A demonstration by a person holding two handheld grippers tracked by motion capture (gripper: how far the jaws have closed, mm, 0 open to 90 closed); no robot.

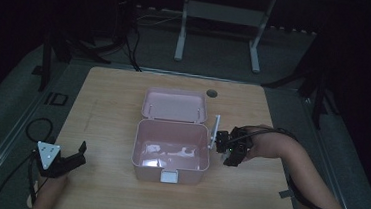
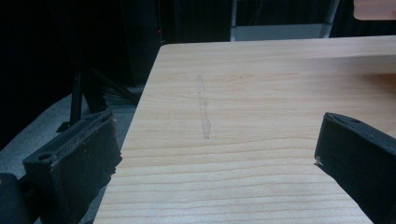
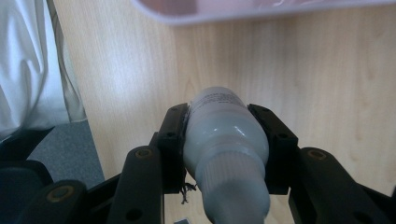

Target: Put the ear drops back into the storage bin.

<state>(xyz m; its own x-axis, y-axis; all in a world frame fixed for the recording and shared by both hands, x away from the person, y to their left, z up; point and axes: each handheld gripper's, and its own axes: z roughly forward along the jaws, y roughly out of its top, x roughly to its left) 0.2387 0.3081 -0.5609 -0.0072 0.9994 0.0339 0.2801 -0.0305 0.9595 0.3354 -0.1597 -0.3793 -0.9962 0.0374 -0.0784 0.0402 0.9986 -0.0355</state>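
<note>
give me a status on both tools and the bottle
Right tool shut on white bottle, beside the open pink box. Left tool open, nothing between its jaws, over the table. Nothing blocking the box.

Table [image 1: 114, 94]: pale wood, stood amid dark floor.
Hole [image 1: 211, 93]: sat near far edge, right of centre.
Frame legs [image 1: 181, 34]: stood beyond far edge.
Tape mark [image 2: 204, 109]: ran along left part.

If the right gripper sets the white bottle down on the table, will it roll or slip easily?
The white bottle has a round, smooth, glossy body, so on its side it would probably roll on the flat table. Its sheen suggests it may slip, though the right gripper clamps it on both sides. It looks like rigid plastic, probably light.
</note>
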